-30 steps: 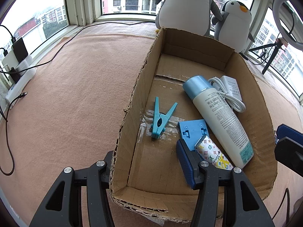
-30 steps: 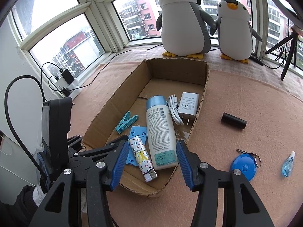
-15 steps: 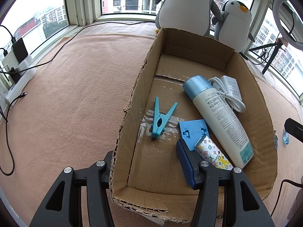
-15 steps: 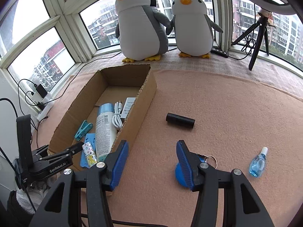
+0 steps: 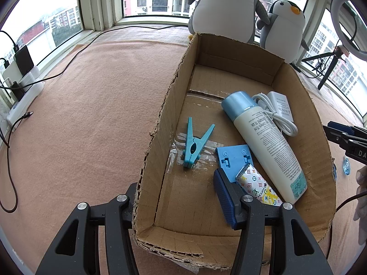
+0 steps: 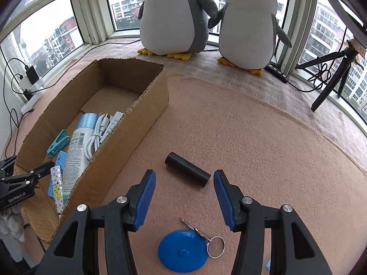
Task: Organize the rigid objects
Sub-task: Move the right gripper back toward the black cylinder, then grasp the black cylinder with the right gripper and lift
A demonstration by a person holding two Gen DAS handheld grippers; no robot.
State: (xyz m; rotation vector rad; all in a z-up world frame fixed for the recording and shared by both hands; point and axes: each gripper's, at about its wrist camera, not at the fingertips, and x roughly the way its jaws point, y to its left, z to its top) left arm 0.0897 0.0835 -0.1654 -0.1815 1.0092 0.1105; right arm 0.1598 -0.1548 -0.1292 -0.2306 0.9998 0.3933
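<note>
Hovering over the pink blanket (image 6: 252, 126), the right gripper (image 6: 184, 200) has its blue-padded fingers (image 6: 144, 200) spread wide with nothing between them. Just ahead of the tips, a little toward the right finger, lies a black tube (image 6: 187, 168), flat on the blanket and untouched. Right beneath the gripper, nearer than the fingertips, sits a round blue tape measure (image 6: 182, 253) with a key ring (image 6: 215, 246) on its right side. The cardboard box (image 6: 135, 123) stands off to the left of this gripper.

The left gripper (image 5: 176, 197) sits at the box's near corner, straddling the left wall (image 5: 160, 123): one finger is outside the cardboard, mostly hidden behind it, and the blue-padded finger (image 5: 223, 198) is inside. Whether it pinches the wall I cannot tell from here. Beside the inner finger's right lies a patterned lighter (image 5: 259, 186), and past its tip a blue plastic plate (image 5: 234, 158). Ahead and slightly left is a teal clothespin (image 5: 195, 144); ahead to the right, a long white bottle (image 5: 263, 139) with a blue cap, and beyond it a white charger (image 5: 281, 106) with its coiled cable.
</note>
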